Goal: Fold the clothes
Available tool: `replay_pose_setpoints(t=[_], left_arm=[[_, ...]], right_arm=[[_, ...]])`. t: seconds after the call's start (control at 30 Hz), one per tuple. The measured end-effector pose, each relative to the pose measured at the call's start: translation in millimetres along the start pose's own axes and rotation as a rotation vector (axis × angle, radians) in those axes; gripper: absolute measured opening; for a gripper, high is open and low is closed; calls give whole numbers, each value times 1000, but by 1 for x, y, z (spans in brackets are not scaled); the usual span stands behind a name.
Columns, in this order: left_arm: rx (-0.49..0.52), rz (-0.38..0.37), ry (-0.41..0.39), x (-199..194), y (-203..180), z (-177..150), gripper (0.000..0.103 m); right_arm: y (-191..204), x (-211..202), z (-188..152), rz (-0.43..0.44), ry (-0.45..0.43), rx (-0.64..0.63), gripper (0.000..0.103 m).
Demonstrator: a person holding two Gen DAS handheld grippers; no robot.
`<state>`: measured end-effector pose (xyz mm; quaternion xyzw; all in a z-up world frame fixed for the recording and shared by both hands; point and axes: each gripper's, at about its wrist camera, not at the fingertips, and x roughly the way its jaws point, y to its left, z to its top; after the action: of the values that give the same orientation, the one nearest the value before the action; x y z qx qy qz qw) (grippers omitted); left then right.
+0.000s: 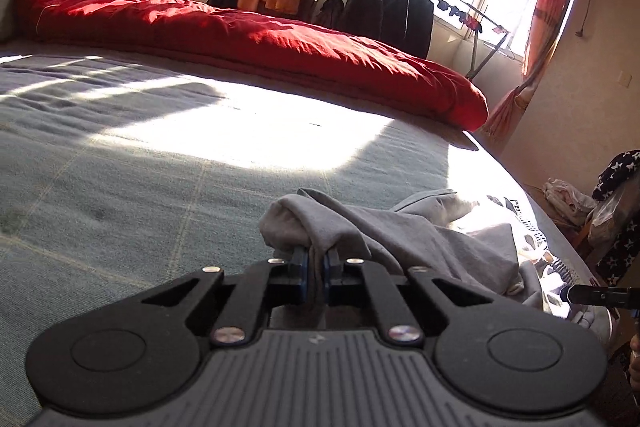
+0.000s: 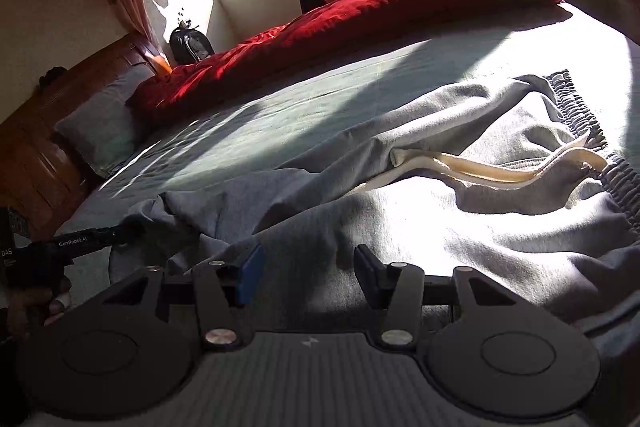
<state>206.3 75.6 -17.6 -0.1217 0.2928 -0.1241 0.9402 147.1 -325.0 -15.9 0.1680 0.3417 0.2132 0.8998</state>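
Observation:
Grey sweatpants (image 2: 460, 219) lie spread on the bed, with the dark elastic waistband (image 2: 576, 107) at the far right and a cream pocket lining (image 2: 500, 167) showing. My left gripper (image 1: 318, 259) is shut on a bunched leg end of the grey sweatpants (image 1: 360, 227) and holds it just above the bed. It also shows in the right wrist view (image 2: 120, 233) at the left. My right gripper (image 2: 308, 269) is open and empty, with its fingers over the near part of the pants. Its tip shows in the left wrist view (image 1: 572, 293).
The bed has a grey-green sheet (image 1: 120, 147). A red duvet (image 1: 240, 39) lies along its far side and a grey pillow (image 2: 100, 123) at the wooden headboard (image 2: 36, 131). A clothes rack with dark jackets (image 1: 392, 3) stands by the windows. Clothes lie on the floor (image 1: 568, 195) at the right.

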Motion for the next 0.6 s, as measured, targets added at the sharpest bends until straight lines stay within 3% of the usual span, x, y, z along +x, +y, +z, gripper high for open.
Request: replay_pose_setpoints(t=[0.17,0.6], left_arm=[[30,97,-41,9,14,33,5],[13,243,-7,63,61,84,5]], right_arm=[[-2,1,0,14,-17,35,56],[-4,9,1,5,-20,76,56]])
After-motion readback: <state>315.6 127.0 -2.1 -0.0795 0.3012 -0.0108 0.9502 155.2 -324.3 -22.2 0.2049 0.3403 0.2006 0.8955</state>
